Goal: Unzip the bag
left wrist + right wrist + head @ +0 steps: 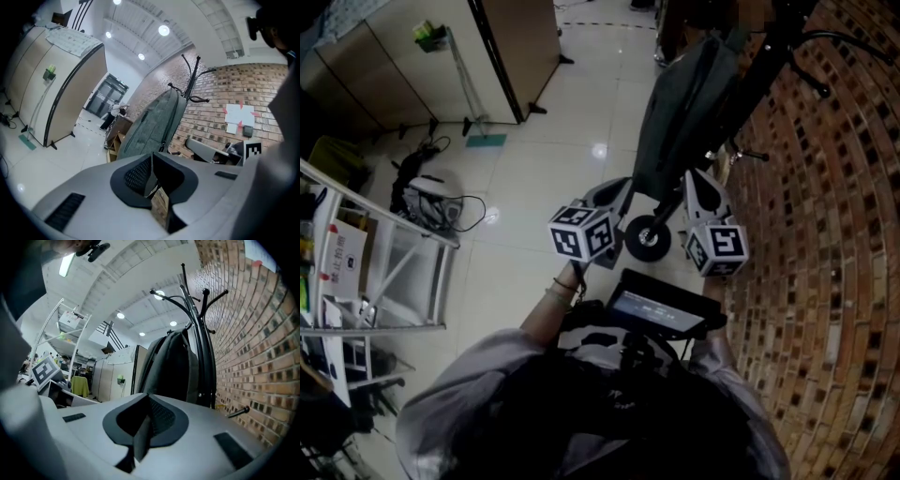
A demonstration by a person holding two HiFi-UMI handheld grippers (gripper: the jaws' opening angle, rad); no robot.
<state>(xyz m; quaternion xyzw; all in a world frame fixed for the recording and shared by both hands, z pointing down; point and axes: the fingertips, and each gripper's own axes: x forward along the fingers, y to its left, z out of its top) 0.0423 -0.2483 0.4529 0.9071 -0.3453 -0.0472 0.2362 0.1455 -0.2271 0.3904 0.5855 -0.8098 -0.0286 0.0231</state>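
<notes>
A grey backpack hangs upright from a black coat stand beside the brick wall. My left gripper sits just below the bag's lower left corner, and my right gripper below its lower right. Neither touches it. In the left gripper view the jaws are shut with nothing between them, and the bag hangs ahead. The right gripper view shows its jaws shut and empty too, with the bag straight ahead on the stand.
A brick wall runs along the right. A black wheel sits on the floor under the bag. A white metal rack stands at the left, beige cabinets at the back left. A person stands far off.
</notes>
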